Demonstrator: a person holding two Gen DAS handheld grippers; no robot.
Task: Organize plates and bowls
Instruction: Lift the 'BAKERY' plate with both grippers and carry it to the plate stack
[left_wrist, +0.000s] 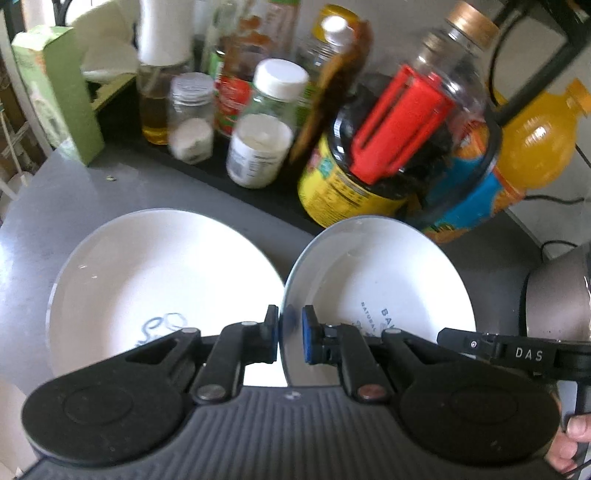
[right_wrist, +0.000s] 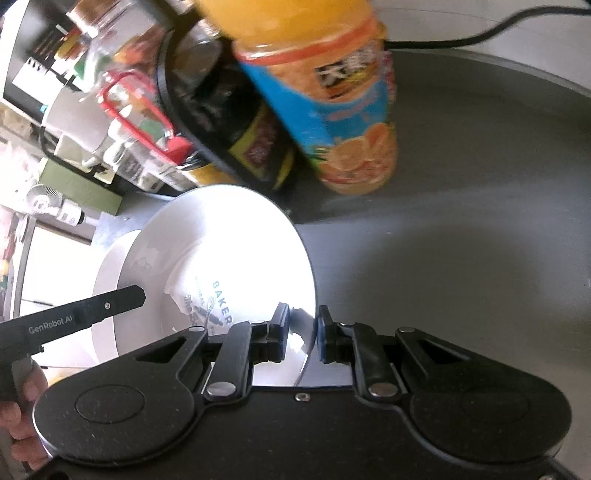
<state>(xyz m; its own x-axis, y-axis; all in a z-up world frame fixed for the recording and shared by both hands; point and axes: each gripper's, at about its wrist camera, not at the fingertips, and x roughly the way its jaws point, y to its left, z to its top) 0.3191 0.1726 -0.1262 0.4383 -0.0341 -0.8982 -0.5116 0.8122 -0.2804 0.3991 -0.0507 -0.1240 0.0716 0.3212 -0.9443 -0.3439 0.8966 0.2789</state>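
Note:
A shallow white plate printed "BAKER" hangs tilted above the grey table, held from both sides. My left gripper is shut on its left rim, blue pads pressing the edge. In the right wrist view my right gripper is shut on the right rim of the same plate. A second white plate with a blue drawing lies flat on the table to the left, and shows partly under the held one. Each view catches the other gripper's fingers at the plate's far side.
Behind the plates stands a crowd of containers: an orange juice bottle, a dark jug with a red handle, white-capped jars and a green carton. A grey metal object sits at the right. Bare grey table lies right.

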